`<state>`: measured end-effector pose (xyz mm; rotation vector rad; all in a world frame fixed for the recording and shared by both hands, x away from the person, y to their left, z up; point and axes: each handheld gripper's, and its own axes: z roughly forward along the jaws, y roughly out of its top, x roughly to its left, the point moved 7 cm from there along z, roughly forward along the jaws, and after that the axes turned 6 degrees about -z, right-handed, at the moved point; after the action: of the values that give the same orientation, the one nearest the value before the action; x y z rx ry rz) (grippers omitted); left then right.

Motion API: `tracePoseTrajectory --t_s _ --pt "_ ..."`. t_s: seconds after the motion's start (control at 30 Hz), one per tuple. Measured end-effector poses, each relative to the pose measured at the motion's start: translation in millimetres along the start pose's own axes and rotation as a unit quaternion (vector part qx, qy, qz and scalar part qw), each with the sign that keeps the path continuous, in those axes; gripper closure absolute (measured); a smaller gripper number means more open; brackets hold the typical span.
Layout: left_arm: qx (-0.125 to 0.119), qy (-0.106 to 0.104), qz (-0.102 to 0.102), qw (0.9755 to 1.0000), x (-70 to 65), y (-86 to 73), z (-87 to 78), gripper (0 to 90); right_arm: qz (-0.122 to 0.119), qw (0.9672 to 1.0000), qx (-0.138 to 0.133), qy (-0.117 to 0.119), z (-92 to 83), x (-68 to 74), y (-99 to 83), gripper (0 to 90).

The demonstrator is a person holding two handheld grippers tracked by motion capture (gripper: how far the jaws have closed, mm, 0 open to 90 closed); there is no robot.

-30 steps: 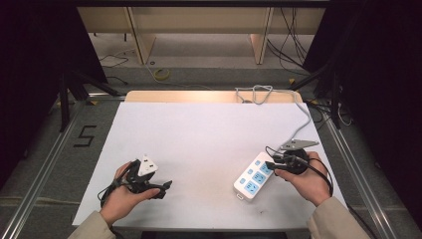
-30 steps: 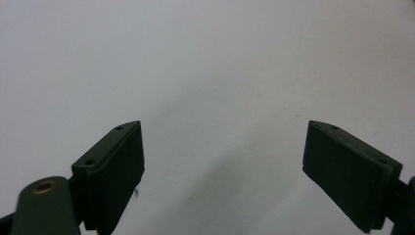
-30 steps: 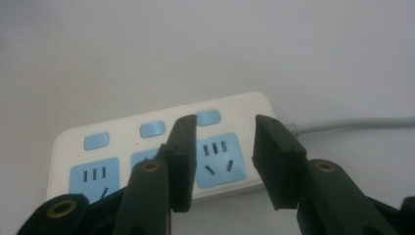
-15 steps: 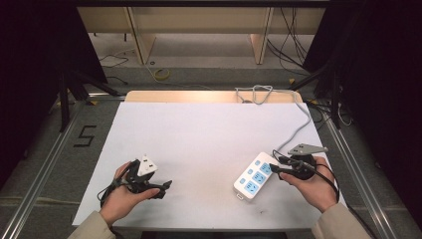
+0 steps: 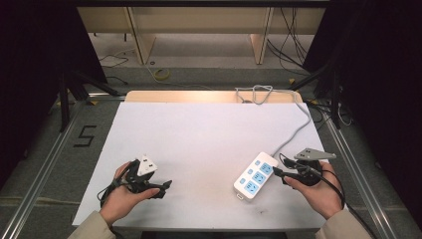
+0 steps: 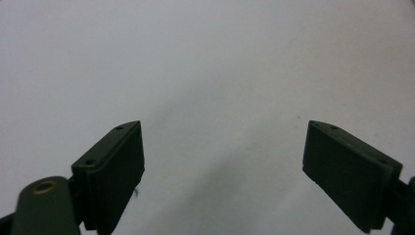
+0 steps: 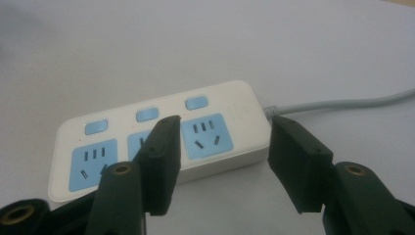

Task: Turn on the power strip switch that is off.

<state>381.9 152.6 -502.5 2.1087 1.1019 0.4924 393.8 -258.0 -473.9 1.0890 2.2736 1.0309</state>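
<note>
Strip time: white plastic power strip with blue sockets (image 5: 256, 175) lies at the desk's (image 5: 209, 134) four o'clock; rigid, light, slick; pinch its long sides; right tongs (image 7: 222, 164) have just been spreading, nothing between; left tongs (image 6: 222, 166) spread, bare.

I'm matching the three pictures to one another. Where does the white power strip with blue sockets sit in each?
High view: power strip lies lower right on the white table.
Left gripper view: bare tabletop, no strip.
Right gripper view: strip at centre.
Shared landmark: its grey cable.
</note>
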Motion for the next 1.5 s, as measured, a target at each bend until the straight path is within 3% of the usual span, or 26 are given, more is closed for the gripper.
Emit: tracePoseTrajectory --t_s 0.4,0.6,1.03,1.5 --pt "-0.002 0.002 -0.004 1.0 0.3 0.0 -0.7 15.1 -0.004 0.9997 -0.022 0.006 -9.6 1.5 -9.0 37.5" --pt "-0.003 0.002 -0.003 1.0 0.5 -0.4 -1.5 15.0 0.008 0.9994 -0.031 0.013 -13.3 1.8 -16.3 33.5" --pt "-0.003 0.001 0.002 1.0 0.3 -0.2 -2.1 15.0 0.009 0.9993 -0.037 0.001 -21.4 0.8 -32.7 32.4" --pt "-0.004 -0.003 0.004 1.0 -1.4 0.3 -1.5 15.1 0.009 0.9993 -0.036 -0.004 -21.7 -0.3 -37.2 32.4"
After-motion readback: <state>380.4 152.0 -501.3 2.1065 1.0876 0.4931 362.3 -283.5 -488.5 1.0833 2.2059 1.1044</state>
